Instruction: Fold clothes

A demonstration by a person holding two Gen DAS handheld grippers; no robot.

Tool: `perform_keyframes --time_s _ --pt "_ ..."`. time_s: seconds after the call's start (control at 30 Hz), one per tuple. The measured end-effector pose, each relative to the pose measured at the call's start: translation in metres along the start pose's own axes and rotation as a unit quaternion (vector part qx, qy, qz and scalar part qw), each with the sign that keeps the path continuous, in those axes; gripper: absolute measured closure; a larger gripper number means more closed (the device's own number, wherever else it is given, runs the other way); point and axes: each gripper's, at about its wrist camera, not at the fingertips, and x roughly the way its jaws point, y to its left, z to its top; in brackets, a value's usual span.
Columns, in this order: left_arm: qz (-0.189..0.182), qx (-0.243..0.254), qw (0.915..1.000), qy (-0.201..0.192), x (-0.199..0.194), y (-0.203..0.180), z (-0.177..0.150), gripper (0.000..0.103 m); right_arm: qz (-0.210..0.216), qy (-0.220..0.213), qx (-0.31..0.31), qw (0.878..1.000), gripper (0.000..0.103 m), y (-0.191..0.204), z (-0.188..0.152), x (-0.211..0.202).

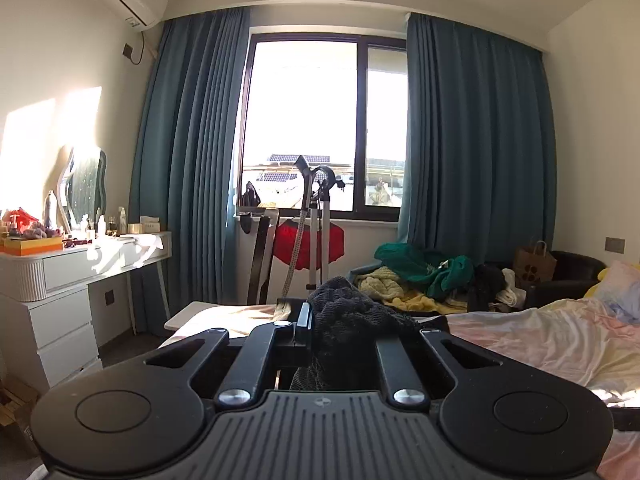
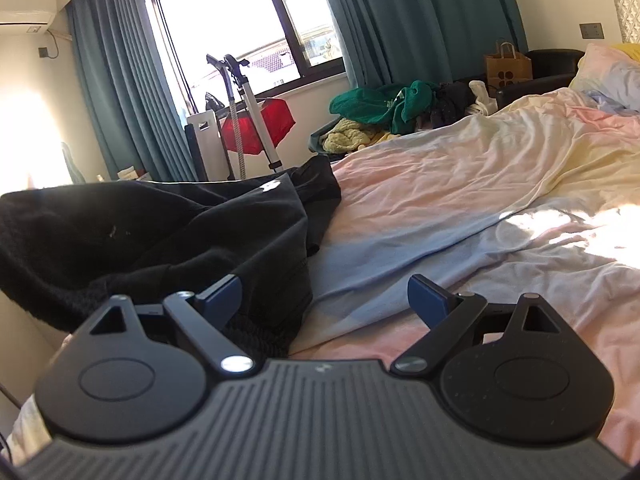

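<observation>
Black fabric decides the geometry: the dark knit garment (image 1: pixel 352 316) is bunched between the fingers of the left gripper (image 1: pixel 320 328), which are drawn close together and clamped on it, so that a wad of cloth rises above the fingertips and more hangs down between the linkage bars. Seen from the right wrist, the same dark clothing (image 2: pixel 168 236) lies heaped on the bed (image 2: pixel 460 184), at the bed's near left edge, on the side toward the window (image 2: pixel 240 24). It spreads from the bed's left edge in toward the middle, and a thinner tail runs away toward the window side. The right gripper (image 2: pixel 326 300) stands wide apart and holds nothing; its left finger (image 2: pixel 224 292) sits just over the hem of the black cloth, while its right finger (image 2: pixel 428 296) hangs over bare pastel sheet. The garment thus lies to the left of the right gripper and partly under its left finger, so I judge that a short shift leftward along the bed would put a free edge between the fingers. The left one is already fast to the cloth and is the nearer tool. Whether the heap is one garment or two I cannot tell. A separate pile of green and yellow clothes (image 2: pixel 380 108) lies beyond the bed, below the window, well apart from both tools.
</observation>
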Motion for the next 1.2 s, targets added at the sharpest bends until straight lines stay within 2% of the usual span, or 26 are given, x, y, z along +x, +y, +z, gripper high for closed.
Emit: perform_keyframes --time_s 0.17,0.3,0.37,0.43,0.5,0.63,0.83,0.9,0.97,1.0,1.03,1.2 --pt "0.046 -0.063 0.9946 0.068 0.020 0.065 -0.041 0.092 0.029 0.046 -0.018 0.998 0.011 0.017 -0.012 0.019" --pt "0.048 -0.134 0.9839 0.109 0.036 0.102 -0.047 0.092 0.031 0.093 -0.051 0.994 0.012 0.030 -0.026 0.049" --pt "0.051 -0.117 0.9858 0.110 0.047 0.108 -0.049 0.091 0.025 0.115 -0.058 0.991 0.012 0.032 -0.033 0.068" --pt "0.057 -0.087 0.9884 0.111 0.057 0.109 -0.051 0.091 0.022 0.133 -0.053 0.989 0.027 0.031 -0.039 0.085" --pt "0.063 -0.059 0.9899 0.113 0.065 0.103 -0.056 0.090 0.026 0.141 -0.056 0.988 0.028 0.032 -0.043 0.099" --pt "0.072 -0.040 0.9891 0.122 0.089 0.089 -0.062 0.090 0.011 0.142 -0.115 0.983 0.030 0.037 -0.053 0.116" --pt "0.083 -0.021 0.9884 0.125 0.102 0.081 -0.066 0.088 0.011 0.088 -0.115 0.989 0.032 0.033 -0.052 0.117" --pt "0.084 -0.019 0.9878 0.130 0.103 0.079 -0.068 0.088 0.021 0.083 -0.105 0.991 0.039 0.031 -0.051 0.118" --pt "0.077 -0.025 0.9879 0.132 0.103 0.079 -0.068 0.088 0.036 0.094 -0.090 0.991 0.057 0.028 -0.051 0.119" --pt "0.072 -0.026 0.9886 0.130 0.101 0.078 -0.068 0.088 0.038 0.090 -0.087 0.991 0.075 0.029 -0.049 0.116" --pt "0.068 -0.023 0.9893 0.127 0.098 0.077 -0.068 0.087 0.037 0.083 -0.086 0.992 0.082 0.030 -0.046 0.112" --pt "0.057 0.008 0.9916 0.116 0.086 0.063 -0.067 0.085 0.032 0.042 -0.086 0.995 0.087 0.038 -0.032 0.088"
